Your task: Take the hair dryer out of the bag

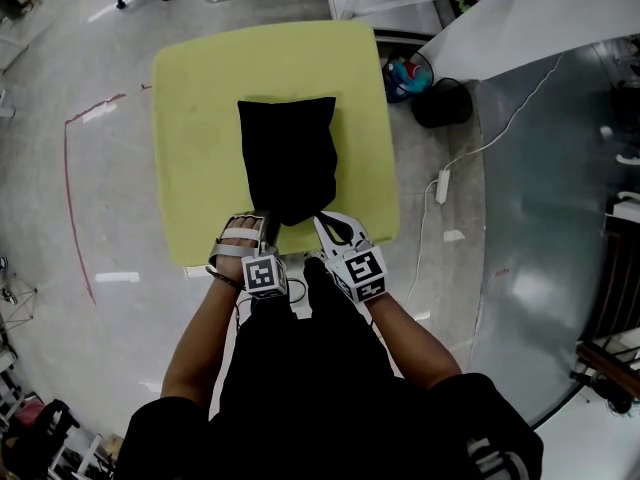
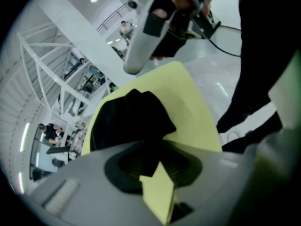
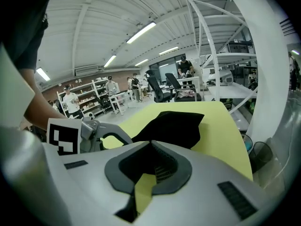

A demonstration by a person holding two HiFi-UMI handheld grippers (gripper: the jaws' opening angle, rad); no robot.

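Note:
A black fabric bag [image 1: 288,158] lies on the yellow-green table [image 1: 200,118], its near end toward me. No hair dryer shows; the bag hides whatever is inside. My left gripper [image 1: 265,220] is at the bag's near left edge. In the left gripper view the bag's [image 2: 127,121] fabric runs down between the jaws of the left gripper [image 2: 150,147], which are closed on it. My right gripper [image 1: 322,220] is shut, its tips at the near right corner. In the right gripper view the bag [image 3: 176,126] reaches the right gripper's [image 3: 150,144] tips; I cannot tell if fabric is pinched.
Right of the table on the floor are a small bin [image 1: 405,76] with coloured items, a black round object [image 1: 443,103] and a white power strip [image 1: 442,185] on a cable. A red tape line [image 1: 68,168] marks the floor at left. The table's near edge is close to my body.

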